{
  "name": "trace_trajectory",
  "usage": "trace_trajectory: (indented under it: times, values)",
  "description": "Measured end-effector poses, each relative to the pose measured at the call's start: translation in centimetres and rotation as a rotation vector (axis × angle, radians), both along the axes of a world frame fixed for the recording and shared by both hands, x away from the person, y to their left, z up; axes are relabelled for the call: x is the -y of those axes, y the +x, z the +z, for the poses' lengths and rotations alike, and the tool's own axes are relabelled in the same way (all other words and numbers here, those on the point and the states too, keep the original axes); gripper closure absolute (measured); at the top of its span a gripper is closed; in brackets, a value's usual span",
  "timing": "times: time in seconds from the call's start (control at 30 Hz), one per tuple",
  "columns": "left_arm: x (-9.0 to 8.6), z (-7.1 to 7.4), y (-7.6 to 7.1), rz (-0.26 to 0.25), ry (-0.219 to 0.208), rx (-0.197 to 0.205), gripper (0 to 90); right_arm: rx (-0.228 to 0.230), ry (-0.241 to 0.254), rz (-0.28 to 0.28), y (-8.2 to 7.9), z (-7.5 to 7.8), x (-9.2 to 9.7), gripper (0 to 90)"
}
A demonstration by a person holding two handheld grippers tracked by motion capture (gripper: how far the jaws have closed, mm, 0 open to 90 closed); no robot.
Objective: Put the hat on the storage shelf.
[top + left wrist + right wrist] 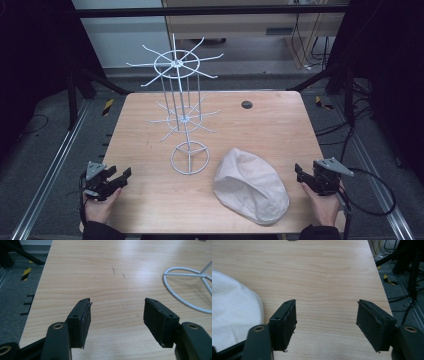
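- Looking down from the high view, a white cap (pixel 251 185) lies on the table (pixel 270 122) between left gripper (pixel 121 178) and right gripper (pixel 299 175), beside a wire rack (pixel 182 117).
- Left gripper view: jaws spread, nothing between, rack base ring (pixel 186 287) at right.
- Right gripper view: jaws released, cap (pixel 232 312) just left.

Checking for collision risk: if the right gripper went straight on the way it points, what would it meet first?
Probably nothing: the right gripper, jaws open, points along bare table. The white cap lies off to the side, out of that line, though depth is hard to judge.
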State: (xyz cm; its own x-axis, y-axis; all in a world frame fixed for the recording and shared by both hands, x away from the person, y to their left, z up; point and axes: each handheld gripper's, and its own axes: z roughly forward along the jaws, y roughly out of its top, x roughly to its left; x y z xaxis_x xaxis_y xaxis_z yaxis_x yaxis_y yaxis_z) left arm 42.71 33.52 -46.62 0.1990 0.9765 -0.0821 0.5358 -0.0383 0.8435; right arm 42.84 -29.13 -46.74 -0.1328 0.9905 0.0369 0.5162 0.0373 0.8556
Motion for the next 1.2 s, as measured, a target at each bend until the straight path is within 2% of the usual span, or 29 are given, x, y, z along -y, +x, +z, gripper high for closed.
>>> trace_trajectory:
  times: [0.13,0.27,0.47,0.83,0.87,1.0,1.2]
  values:
    - [0.1,0.1,-0.1,-0.003,0.011,0.002,41.5,0.012,0.025,0.037,-0.5,0.5,-0.1,37.8]
    - [0.3,0.0,-0.2,-0.017,0.018,-0.002,42.5,-0.001,0.05,0.072,-1.0,1.1,0.0,39.5]
    - [0.3,0.1,-0.3,-0.017,0.023,0.001,44.2,0.005,0.059,0.092,-1.4,1.7,-0.3,40.6]
    - [0.4,0.3,-0.4,-0.025,0.025,0.016,45.8,0.019,0.042,0.128,-1.9,3.4,-1.1,42.6]
    - [0.5,0.3,-0.3,-0.037,0.022,0.012,45.7,0.019,0.04,0.132,-2.0,3.6,-1.2,42.6]
    - [0.7,0.1,-0.3,-0.058,0.03,0.011,45.5,0.025,0.046,0.157,-2.3,4.5,-1.6,42.9]
    - [0.9,0.2,-0.3,-0.068,0.039,0.015,45.4,0.025,0.018,0.202,-2.7,5.8,-2.5,42.5]
